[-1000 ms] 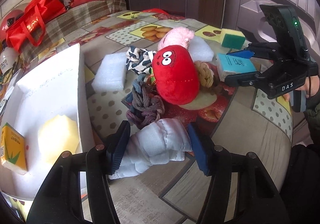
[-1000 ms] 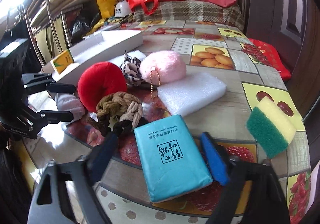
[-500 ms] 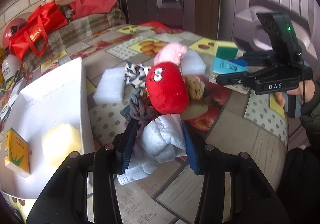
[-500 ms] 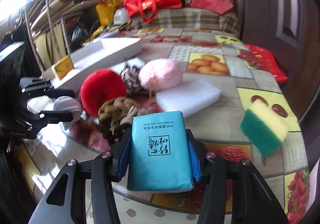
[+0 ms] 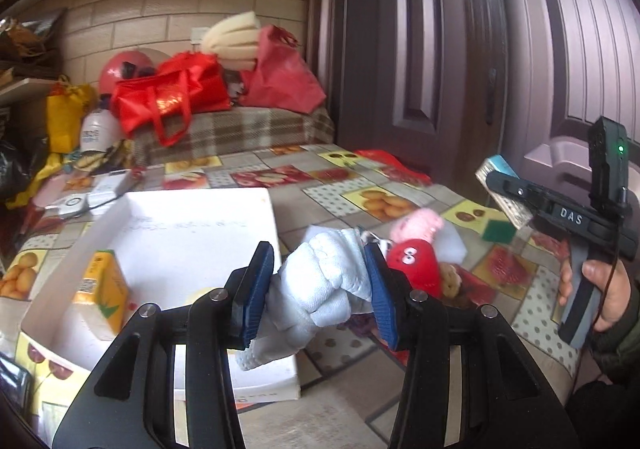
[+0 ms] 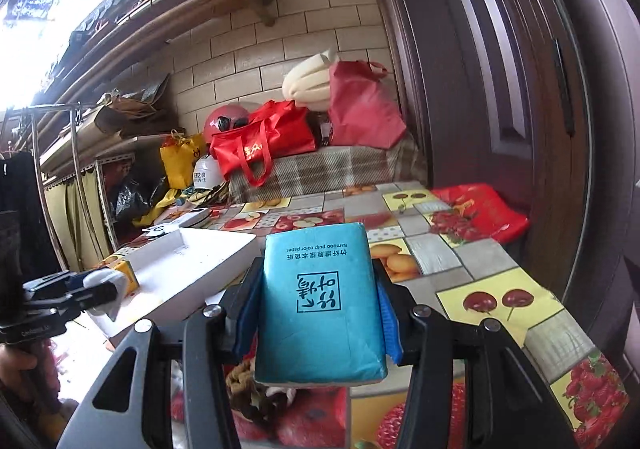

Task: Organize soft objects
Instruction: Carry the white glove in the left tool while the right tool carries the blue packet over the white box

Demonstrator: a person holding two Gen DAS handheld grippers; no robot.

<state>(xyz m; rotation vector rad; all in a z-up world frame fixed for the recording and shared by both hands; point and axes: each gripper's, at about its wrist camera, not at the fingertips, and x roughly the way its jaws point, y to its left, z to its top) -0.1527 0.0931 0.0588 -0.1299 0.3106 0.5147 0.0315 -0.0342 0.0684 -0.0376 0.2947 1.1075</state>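
Since a second ago we have closed both grippers and lifted: the left gripper (image 5: 318, 281) clamps the pale knotted cloth toy (image 5: 324, 285) beside the white box (image 5: 192, 225), and the right gripper (image 6: 316, 305) clamps the blue tissue pack (image 6: 320, 301) above the table. The squashy toy could slip out. The pack reads "Bamboo pulp color paper".

Soft things above the box (image 5: 80, 249)
A knotted white cloth (image 5: 320, 285) hung pinched over its near edge; a blue tissue pack (image 6: 320, 305), label inverted, was held right of it.
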